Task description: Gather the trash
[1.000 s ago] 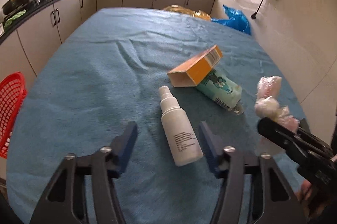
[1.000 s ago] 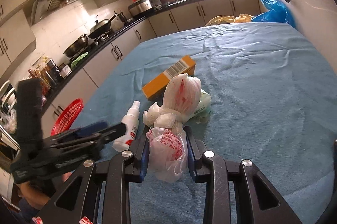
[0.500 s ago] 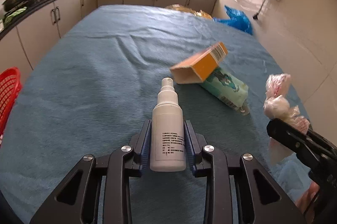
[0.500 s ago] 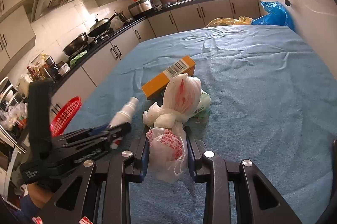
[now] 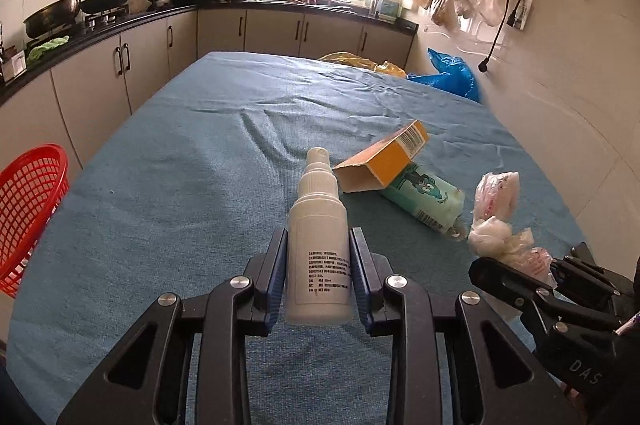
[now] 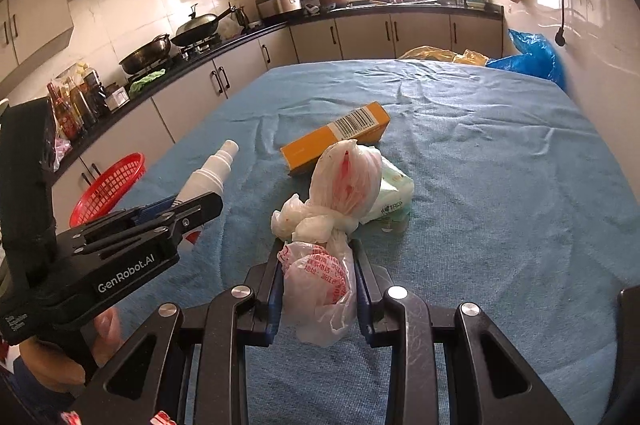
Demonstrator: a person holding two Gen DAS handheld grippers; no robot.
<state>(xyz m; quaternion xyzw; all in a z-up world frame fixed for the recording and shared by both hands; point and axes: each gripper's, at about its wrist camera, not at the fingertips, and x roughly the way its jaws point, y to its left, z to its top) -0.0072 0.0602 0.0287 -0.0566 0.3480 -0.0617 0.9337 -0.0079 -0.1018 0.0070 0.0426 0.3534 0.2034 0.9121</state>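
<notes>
My left gripper (image 5: 319, 279) pinched a white spray bottle (image 5: 319, 257), lifted off the blue tablecloth (image 5: 180, 185). My right gripper (image 6: 318, 291) clamped a knotted plastic bag (image 6: 320, 277). Best to keep both grips firm and carry steadily toward the red basket (image 5: 28, 209) at the table's left edge.

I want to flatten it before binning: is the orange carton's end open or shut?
Open. The left wrist view shows the orange carton lying on the blue cloth with its near end gaping, brown inside visible.
</notes>
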